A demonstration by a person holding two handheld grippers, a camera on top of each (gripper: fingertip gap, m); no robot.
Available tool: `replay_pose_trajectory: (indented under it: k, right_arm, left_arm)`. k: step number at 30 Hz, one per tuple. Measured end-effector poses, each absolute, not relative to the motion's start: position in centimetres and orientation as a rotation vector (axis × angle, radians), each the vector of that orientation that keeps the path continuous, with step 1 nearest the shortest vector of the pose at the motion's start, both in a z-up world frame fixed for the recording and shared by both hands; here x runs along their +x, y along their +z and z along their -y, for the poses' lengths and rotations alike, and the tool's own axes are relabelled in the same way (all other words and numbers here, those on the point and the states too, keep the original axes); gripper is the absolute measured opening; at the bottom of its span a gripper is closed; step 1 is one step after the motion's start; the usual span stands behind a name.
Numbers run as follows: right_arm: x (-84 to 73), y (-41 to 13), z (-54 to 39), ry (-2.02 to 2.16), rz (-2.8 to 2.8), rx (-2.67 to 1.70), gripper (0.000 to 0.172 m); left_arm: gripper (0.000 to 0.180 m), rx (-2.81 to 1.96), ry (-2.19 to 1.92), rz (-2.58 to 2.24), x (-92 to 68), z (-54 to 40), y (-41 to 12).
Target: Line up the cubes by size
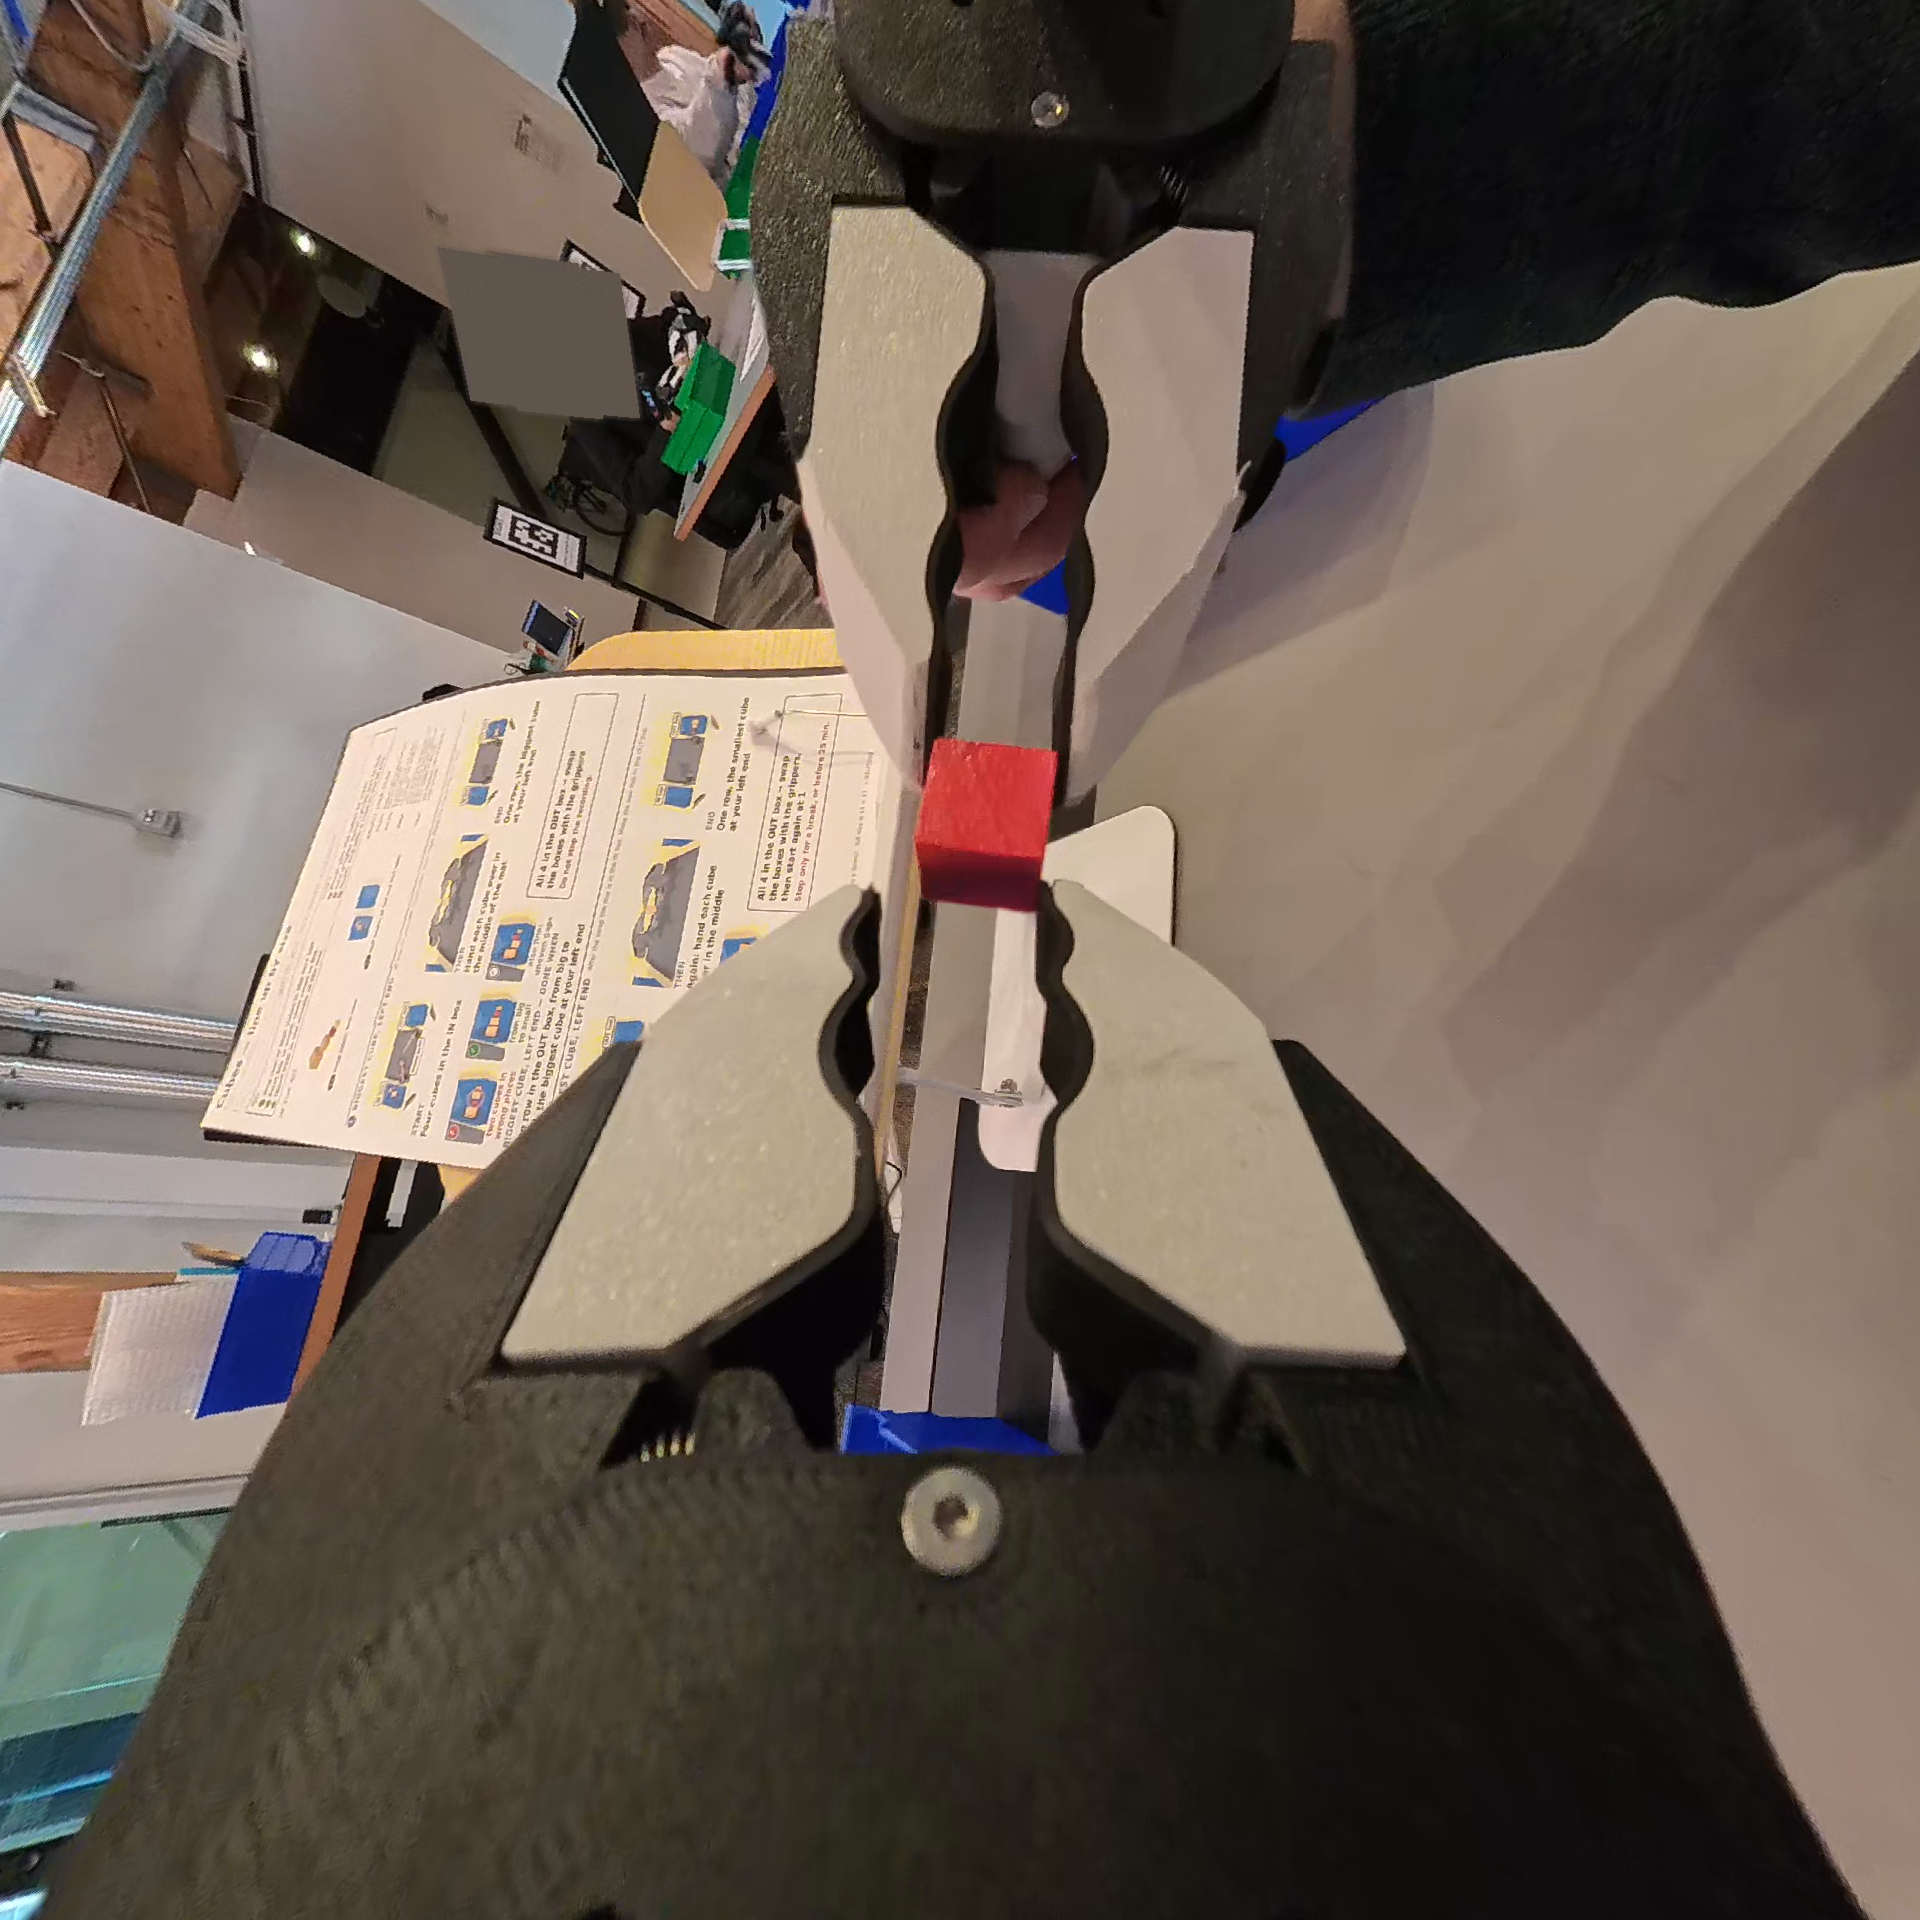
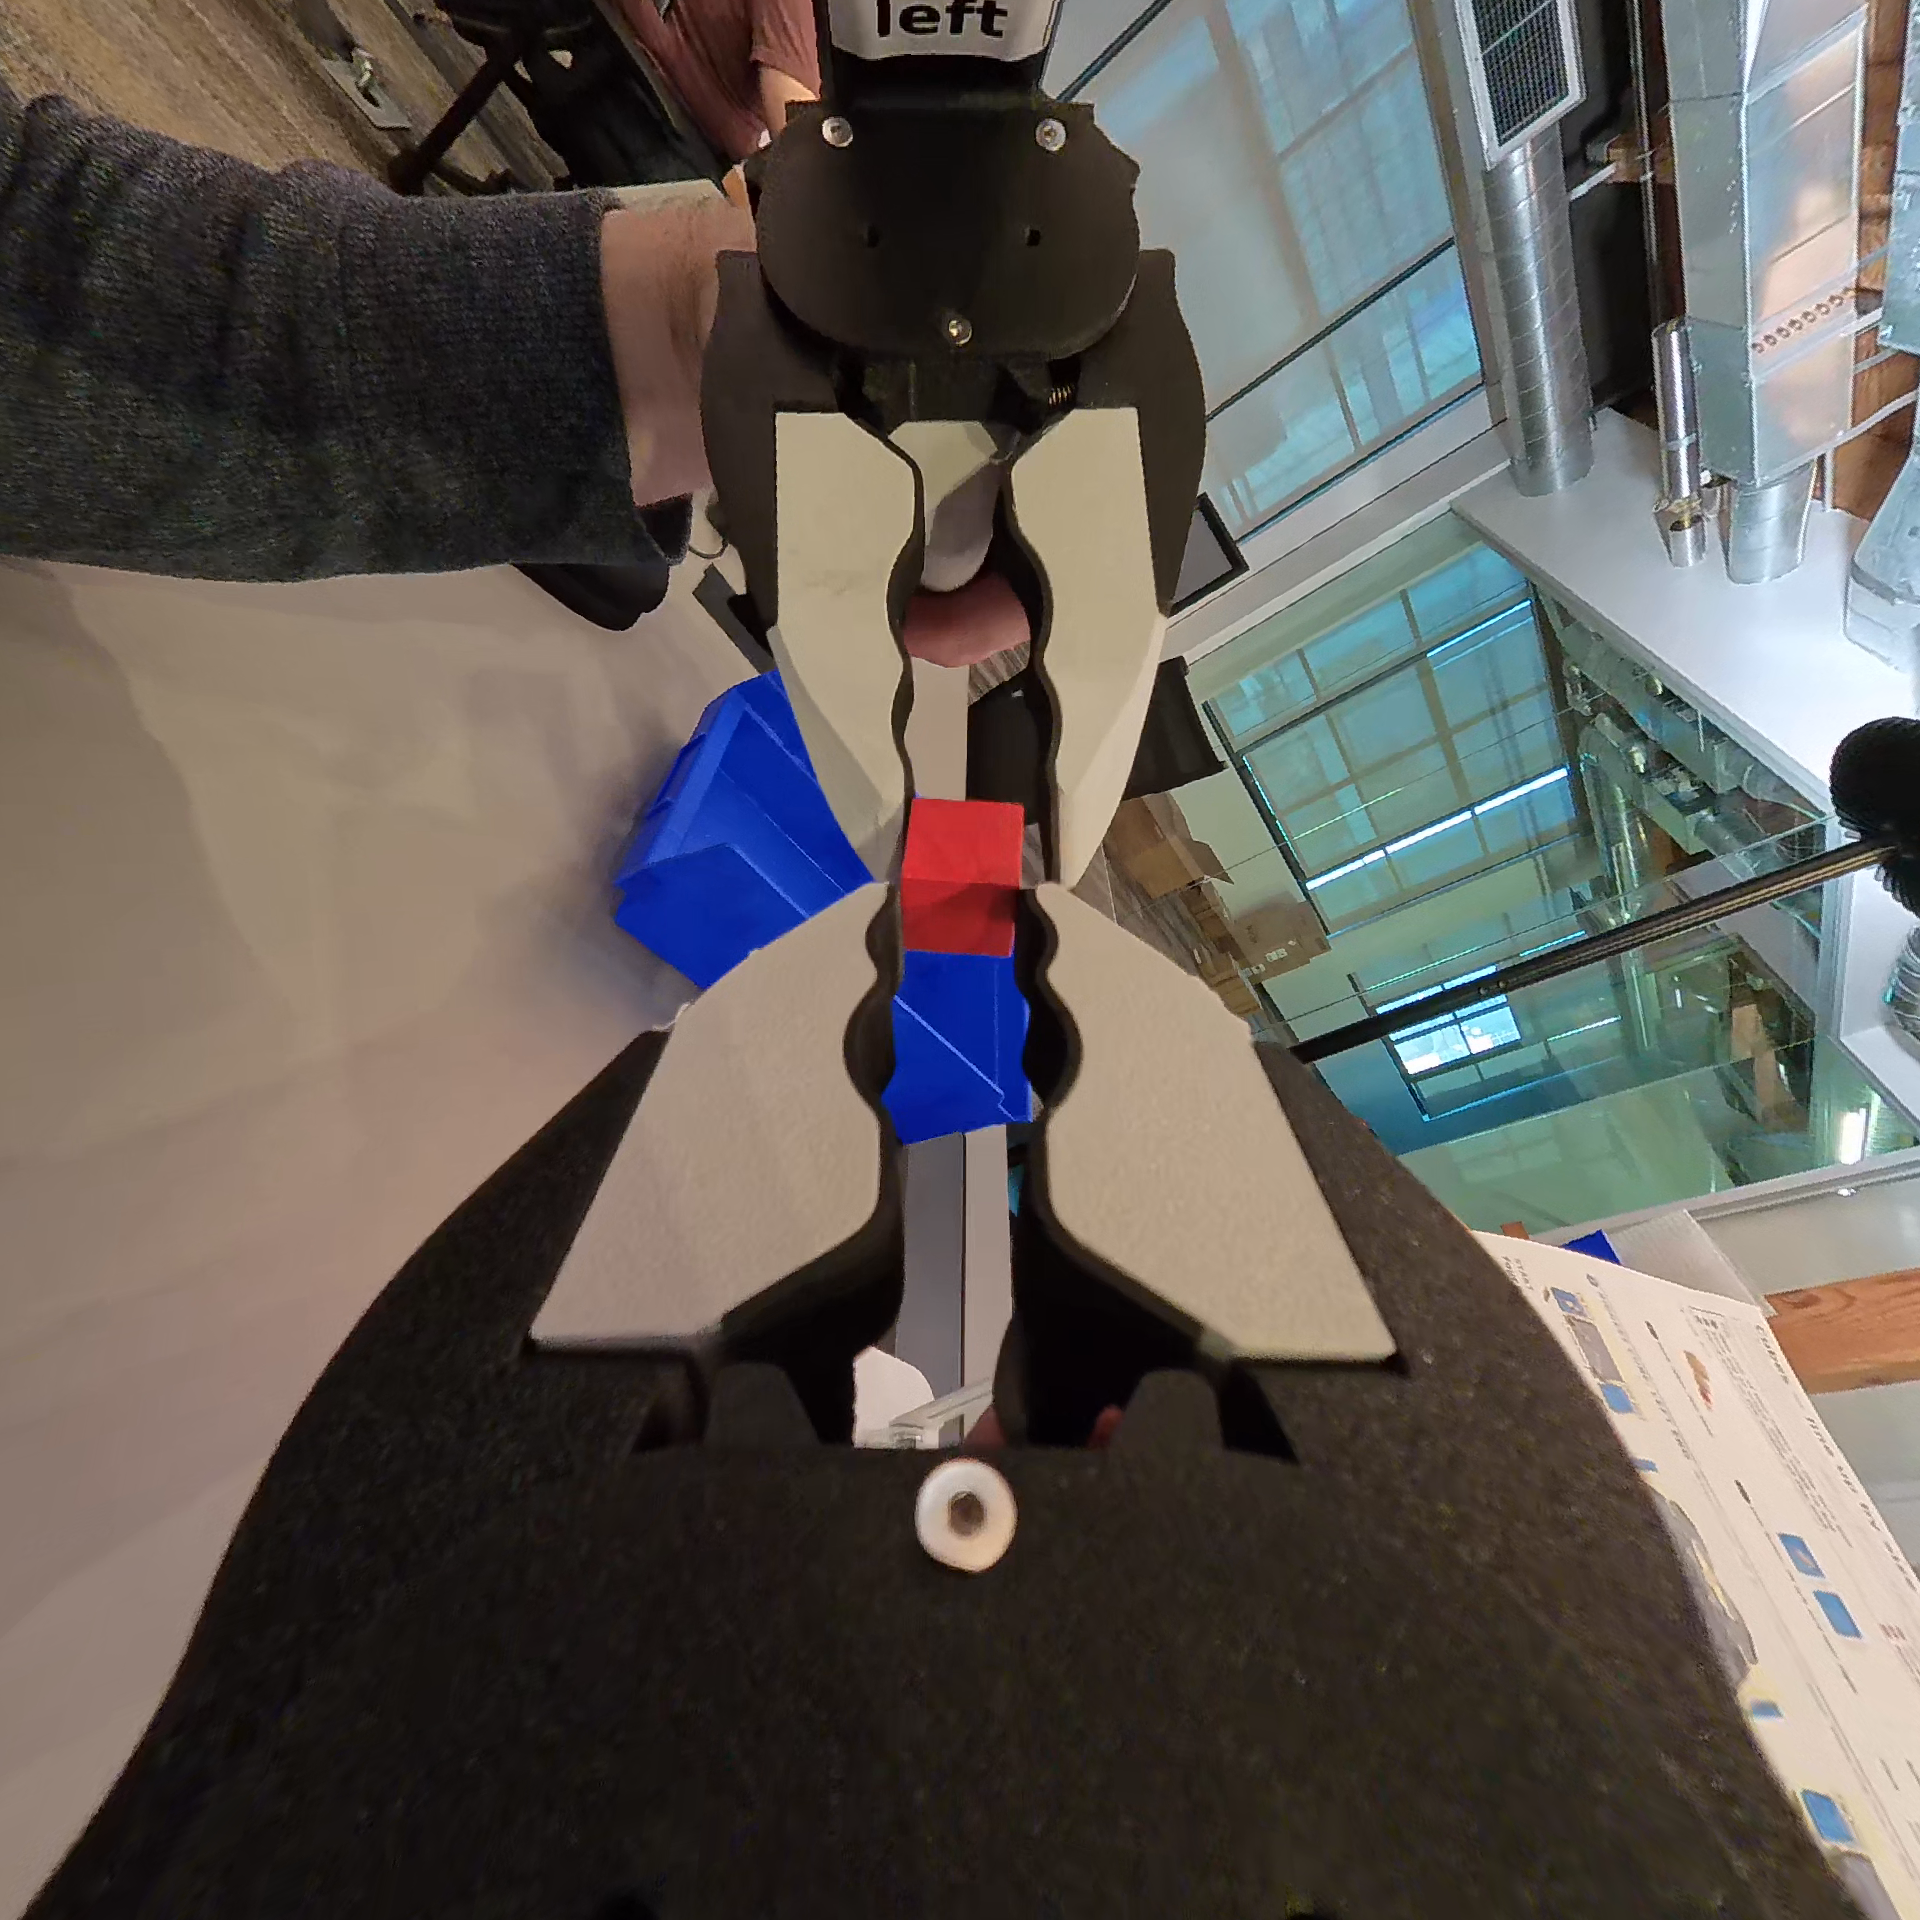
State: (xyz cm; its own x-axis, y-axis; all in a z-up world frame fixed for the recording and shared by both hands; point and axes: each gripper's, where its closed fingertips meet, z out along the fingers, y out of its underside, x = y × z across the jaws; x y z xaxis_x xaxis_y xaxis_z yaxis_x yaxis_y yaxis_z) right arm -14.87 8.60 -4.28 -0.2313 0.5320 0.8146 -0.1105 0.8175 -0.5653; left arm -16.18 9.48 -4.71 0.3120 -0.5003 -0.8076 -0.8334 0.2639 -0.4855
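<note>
A small red cube [image 1: 985, 821] hangs in the air between my two grippers, which face each other tip to tip. In the right wrist view my right gripper [image 2: 961, 896] is shut on the red cube [image 2: 961, 883], with both pads pressed against its sides. My left gripper [image 1: 961, 902] is open. Its fingertips stand on either side of the cube's near end, and a gap shows beside the left fingertip [image 1: 862, 914]. The right gripper [image 1: 992, 753] shows opposite in the left wrist view. The left gripper [image 2: 977, 836] shows opposite in the right wrist view.
A blue box [image 2: 727, 862] stands on the white table [image 2: 260, 935] below the grippers. A printed instruction sheet [image 1: 540, 914] stands at the table's side and also shows in the right wrist view [image 2: 1714, 1507]. A person's dark sleeve [image 2: 260, 364] holds the left gripper. Less than 4 cm separates the two grippers' tips.
</note>
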Motion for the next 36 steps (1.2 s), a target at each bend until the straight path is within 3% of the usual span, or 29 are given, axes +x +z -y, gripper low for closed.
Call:
replay_pose_trajectory:
  k: [4, 7, 15, 23, 31, 36]
  right_arm:
    - [-14.5, -4.1, -9.5, 0.587, 1.703, -0.364, 0.020]
    - [-13.0, -3.1, -11.4, 0.492, 1.668, -0.431, 0.019]
    - [0.5, -2.0, -22.5, 0.061, 1.684, -0.755, 0.020]
    - [16.9, -9.4, -36.5, -0.372, 1.932, -1.352, 0.020]
    - [22.6, -20.0, -40.9, -0.461, 2.243, -1.675, 0.020]
    - [25.1, -23.9, -42.8, -0.601, 2.372, -1.771, 0.020]
  left_arm:
    - [0.023, -1.367, 0.380, -1.307, -16.9, -9.1, -3.8]
    - [0.000, -1.328, 0.409, -1.263, -18.2, -8.3, -2.6]
    - [0.000, -1.270, 0.455, -1.129, -19.4, -7.1, 0.8]
    - [0.000, -1.175, 0.435, -1.101, -17.2, -7.0, 2.7]
    - [0.000, -1.173, 0.431, -1.131, -16.1, -7.3, 2.3]
    - [0.000, -1.191, 0.432, -1.134, -16.5, -7.7, 1.9]
